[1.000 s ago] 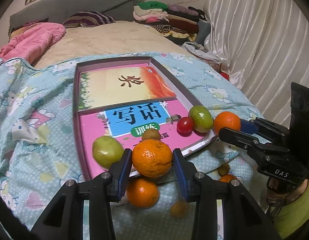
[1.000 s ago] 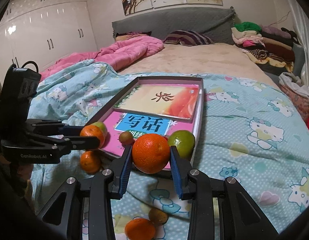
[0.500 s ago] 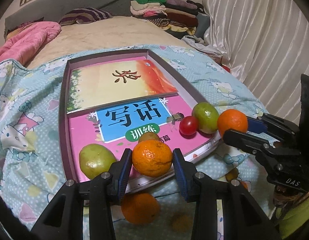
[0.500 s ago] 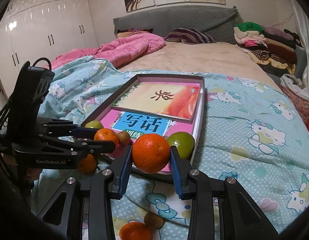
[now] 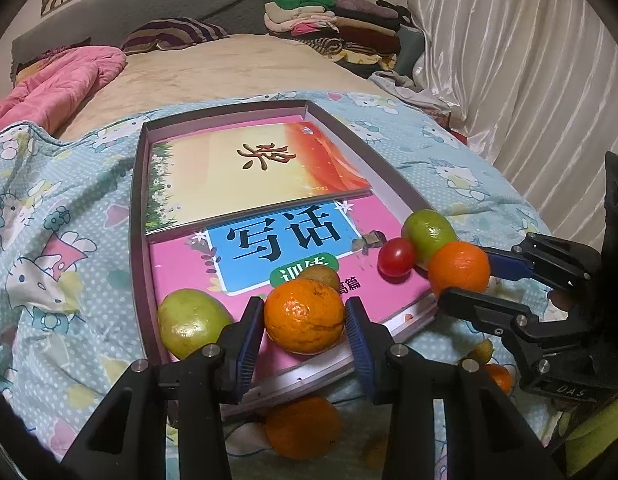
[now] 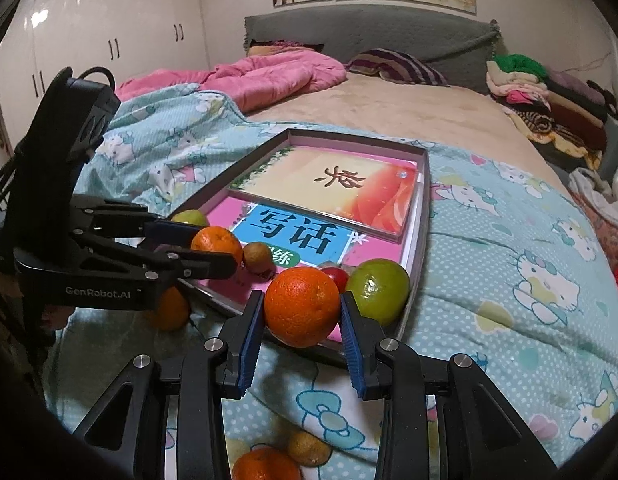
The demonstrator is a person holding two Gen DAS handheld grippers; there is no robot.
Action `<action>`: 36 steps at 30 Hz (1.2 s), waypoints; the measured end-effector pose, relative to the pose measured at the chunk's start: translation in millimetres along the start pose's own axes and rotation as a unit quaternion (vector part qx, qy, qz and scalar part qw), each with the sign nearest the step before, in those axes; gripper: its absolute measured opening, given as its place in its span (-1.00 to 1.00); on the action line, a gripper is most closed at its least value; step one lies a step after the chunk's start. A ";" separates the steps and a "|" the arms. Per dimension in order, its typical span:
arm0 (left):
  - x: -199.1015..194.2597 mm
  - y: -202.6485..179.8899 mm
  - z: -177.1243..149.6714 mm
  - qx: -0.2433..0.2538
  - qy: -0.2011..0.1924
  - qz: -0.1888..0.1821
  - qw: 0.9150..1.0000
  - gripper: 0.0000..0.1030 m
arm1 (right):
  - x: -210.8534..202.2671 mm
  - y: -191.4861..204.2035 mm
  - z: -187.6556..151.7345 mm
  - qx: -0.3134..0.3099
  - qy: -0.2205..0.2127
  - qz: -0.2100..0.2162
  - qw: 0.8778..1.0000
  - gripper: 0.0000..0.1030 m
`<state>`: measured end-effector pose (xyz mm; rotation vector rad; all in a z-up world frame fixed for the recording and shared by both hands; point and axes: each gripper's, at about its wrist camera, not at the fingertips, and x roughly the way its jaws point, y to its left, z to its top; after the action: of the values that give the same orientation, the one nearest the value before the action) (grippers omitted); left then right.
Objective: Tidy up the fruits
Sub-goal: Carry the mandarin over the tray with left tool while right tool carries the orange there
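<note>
Orange mandarin (image 5: 304, 321); green guava (image 5: 191, 322); red tomato (image 5: 396, 257); pink book (image 5: 373, 288); blue cartoon-cat blanket (image 5: 61, 248)

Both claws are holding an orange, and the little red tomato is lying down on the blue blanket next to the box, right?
Almost. Each claw, left claw and right claw, does grip an orange. But the little red tomato is not on the blanket. It lies inside the box, on the pink book, beside a green fruit. The left wrist view shows it best.

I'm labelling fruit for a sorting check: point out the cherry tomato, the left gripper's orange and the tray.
cherry tomato (image 5: 397, 257): left wrist view, its middle.
left gripper's orange (image 5: 304, 316): left wrist view, its front face.
tray (image 5: 136, 216): left wrist view, its left wall.
</note>
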<state>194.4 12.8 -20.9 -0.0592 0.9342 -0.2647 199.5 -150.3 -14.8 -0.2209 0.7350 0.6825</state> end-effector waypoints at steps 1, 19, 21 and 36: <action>0.1 0.3 0.2 0.000 0.000 0.000 1.000 -0.19 | 1.1 0.1 0.5 -0.002 0.001 0.000 1.000 -0.27; 1.5 3.6 1.2 -0.004 0.000 -0.002 1.000 -0.19 | 18.8 2.9 4.2 -0.024 0.018 -0.005 1.000 -0.25; 1.8 3.3 0.8 -0.005 -0.001 -0.003 1.000 -0.19 | 18.8 2.7 3.8 -0.022 0.017 -0.004 1.000 -0.25; 4.7 0.4 -1.2 -0.005 0.003 -0.007 1.000 -0.18 | 13.9 1.3 -0.3 -0.015 0.003 -0.002 1.000 -0.19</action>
<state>196.1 12.1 -25.4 -0.0752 0.9416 -0.2734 206.1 -142.6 -24.4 -0.2506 0.7297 0.6895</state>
